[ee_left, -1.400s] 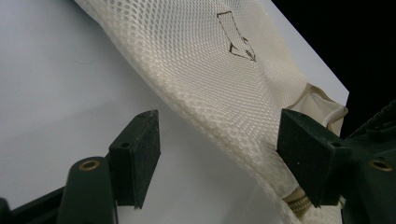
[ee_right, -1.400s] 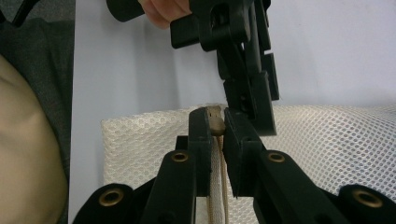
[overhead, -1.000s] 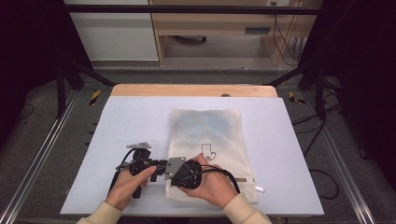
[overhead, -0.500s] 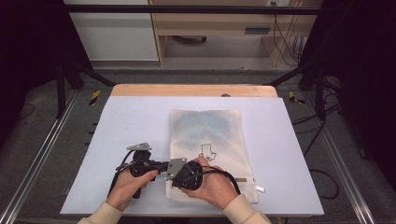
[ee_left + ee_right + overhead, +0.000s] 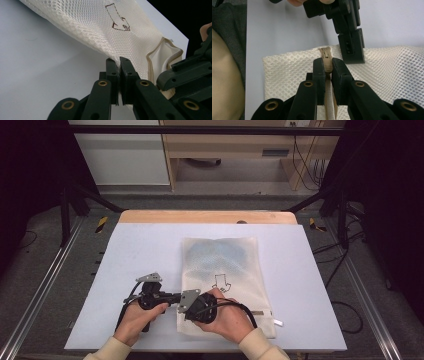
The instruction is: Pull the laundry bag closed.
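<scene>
Both grippers (image 5: 176, 298) clamp mesh bag (image 5: 225, 270); bluish contents (image 5: 220, 252) inside.

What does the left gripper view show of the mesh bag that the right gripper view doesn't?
Left gripper view: the arrow mark drawn on the mesh bag, the tan-trimmed open mouth, and the left gripper pinching a fold of mesh lifted off the table; its jaws have just been closing.

Right gripper view: the tan zipper strip clamped in the right gripper, and the bag's near corner.

Both: white honeycomb mesh on a pale table, both grippers shut on the bag, the other gripper close by.
</scene>
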`<state>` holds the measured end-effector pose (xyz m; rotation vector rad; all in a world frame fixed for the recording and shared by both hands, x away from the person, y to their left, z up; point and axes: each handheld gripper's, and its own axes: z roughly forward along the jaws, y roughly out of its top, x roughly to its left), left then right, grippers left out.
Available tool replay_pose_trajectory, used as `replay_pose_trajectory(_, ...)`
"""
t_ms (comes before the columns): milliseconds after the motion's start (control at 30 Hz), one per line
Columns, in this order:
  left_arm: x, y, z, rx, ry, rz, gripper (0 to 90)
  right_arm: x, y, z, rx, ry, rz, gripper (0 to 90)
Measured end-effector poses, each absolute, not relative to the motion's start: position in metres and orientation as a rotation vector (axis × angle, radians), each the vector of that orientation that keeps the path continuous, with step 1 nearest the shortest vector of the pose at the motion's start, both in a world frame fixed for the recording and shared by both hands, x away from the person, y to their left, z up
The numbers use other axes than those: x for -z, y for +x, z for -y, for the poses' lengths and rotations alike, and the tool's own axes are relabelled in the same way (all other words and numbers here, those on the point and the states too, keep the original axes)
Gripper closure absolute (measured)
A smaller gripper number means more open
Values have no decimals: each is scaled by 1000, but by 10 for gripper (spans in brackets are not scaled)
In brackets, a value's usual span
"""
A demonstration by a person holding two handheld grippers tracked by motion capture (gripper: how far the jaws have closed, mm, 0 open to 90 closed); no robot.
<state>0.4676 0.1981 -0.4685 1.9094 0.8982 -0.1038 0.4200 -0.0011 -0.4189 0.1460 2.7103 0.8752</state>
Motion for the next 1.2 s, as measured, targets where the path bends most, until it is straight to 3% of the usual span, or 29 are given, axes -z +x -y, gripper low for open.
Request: replay_pose_trajectory(1200, 465, 467, -199, 72, 1960, -854, 878, 444, 428, 16, -888, 213, -2720, 820)
